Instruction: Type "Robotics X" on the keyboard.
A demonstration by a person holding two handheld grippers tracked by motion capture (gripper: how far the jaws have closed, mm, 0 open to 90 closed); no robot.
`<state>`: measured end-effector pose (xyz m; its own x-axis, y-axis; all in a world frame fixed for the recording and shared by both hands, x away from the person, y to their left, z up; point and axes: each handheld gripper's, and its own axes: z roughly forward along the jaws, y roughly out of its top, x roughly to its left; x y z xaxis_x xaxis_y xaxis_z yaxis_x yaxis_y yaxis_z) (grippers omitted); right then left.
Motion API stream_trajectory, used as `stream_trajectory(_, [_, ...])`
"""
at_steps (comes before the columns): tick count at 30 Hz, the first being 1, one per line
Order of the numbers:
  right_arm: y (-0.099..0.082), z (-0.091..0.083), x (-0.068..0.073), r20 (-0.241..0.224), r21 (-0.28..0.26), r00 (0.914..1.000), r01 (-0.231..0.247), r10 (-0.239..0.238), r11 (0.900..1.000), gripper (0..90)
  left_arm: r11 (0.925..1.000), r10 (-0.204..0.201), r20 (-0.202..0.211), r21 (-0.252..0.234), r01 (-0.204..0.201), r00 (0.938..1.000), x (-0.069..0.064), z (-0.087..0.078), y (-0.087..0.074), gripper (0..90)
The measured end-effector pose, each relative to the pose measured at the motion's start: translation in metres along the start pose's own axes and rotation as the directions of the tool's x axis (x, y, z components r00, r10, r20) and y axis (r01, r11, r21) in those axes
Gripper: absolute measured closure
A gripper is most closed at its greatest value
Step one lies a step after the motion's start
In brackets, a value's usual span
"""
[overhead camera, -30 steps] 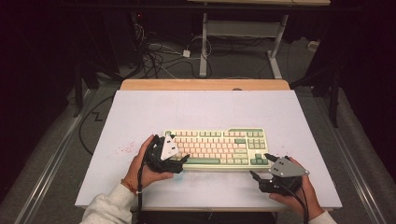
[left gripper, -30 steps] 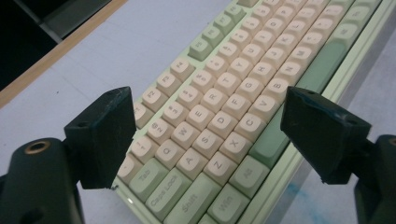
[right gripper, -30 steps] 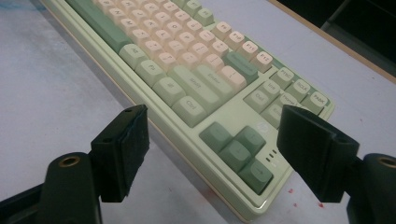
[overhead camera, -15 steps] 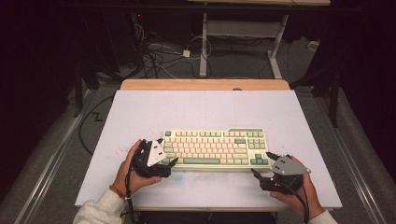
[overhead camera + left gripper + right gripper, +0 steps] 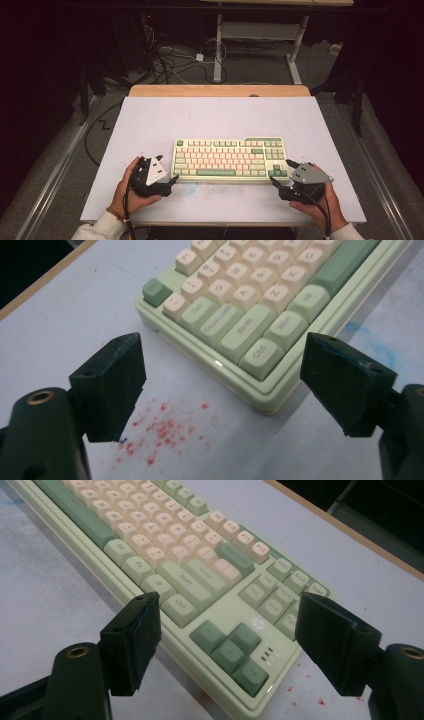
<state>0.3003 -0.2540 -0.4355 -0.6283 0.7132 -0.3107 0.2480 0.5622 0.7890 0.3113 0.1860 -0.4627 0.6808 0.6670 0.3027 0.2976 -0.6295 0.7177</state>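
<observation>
Fingers [image 5: 115, 385] of both grippers gape empty around the keyboard's [image 5: 230, 157] 2 near corners, red specks [image 5: 160, 432] beside it.

The keyboard [image 5: 230, 158] is the one obstacle on the bench [image 5: 215, 115]. Behind the keyboard the bench lies bare to its far wooden edge, and wide bare strips run left and right of it. In front of the keyboard is a narrower bare strip, flanked by the left gripper [image 5: 172, 181] and right gripper [image 5: 278, 173] at its front corners, jaws apart.

Glossy pale-green plastic keyboard [image 5: 230, 159] on a matt, stained table [image 5: 210, 117].
</observation>
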Motion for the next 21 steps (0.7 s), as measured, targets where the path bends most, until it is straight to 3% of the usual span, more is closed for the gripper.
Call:
stream_trajectory(11, [0.010,0.003,-0.005,-0.001,-0.013,1.0000,-0.010,0.010,0.9999,30.0,0.9999,-0.007,0.006,0.015,0.007,1.0000,0.001,-0.003,-0.010,17.2])
stream_trajectory(21, [0.021,0.007,-0.015,-0.054,-0.017,0.9976,-0.045,0.044,0.9989,58.0,0.9996,-0.004,0.005,0.026,0.004,1.0000,-0.001,-0.002,-0.011,17.2])
